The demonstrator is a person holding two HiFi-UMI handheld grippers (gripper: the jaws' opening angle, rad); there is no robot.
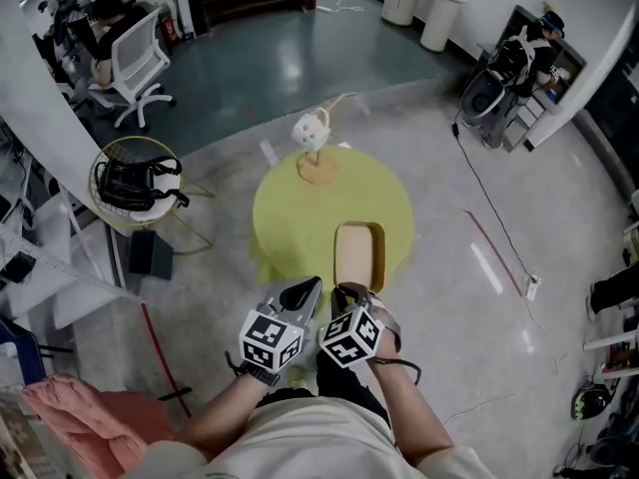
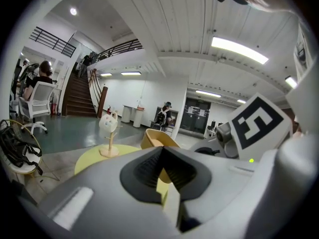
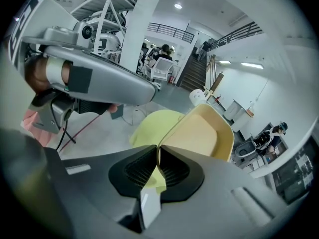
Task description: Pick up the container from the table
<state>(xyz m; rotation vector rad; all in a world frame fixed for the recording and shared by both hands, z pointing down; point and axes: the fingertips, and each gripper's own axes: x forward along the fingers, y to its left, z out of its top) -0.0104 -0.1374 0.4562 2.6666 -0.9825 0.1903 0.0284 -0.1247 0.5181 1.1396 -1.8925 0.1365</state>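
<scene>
A tan oblong container [image 1: 359, 252] hangs over the near edge of the round yellow table [image 1: 290, 218]. My right gripper [image 1: 347, 289] is shut on its near rim. In the right gripper view the container [image 3: 204, 133] tilts up beyond the pinching right gripper [image 3: 157, 156], with the table [image 3: 149, 128] below it. My left gripper [image 1: 305, 289] sits just left of the right one, shut with nothing in it. In the left gripper view the closed left gripper [image 2: 162, 156] points past the container [image 2: 152, 139] and the table [image 2: 94, 158].
A wooden mug stand with a white mug [image 1: 315, 153] stands at the table's far edge. A wire basket holding black gear [image 1: 135, 183] and a white office chair [image 1: 140, 58] are to the left. Pink cloth [image 1: 70, 407] lies near left. A seated person [image 1: 519, 63] is far right.
</scene>
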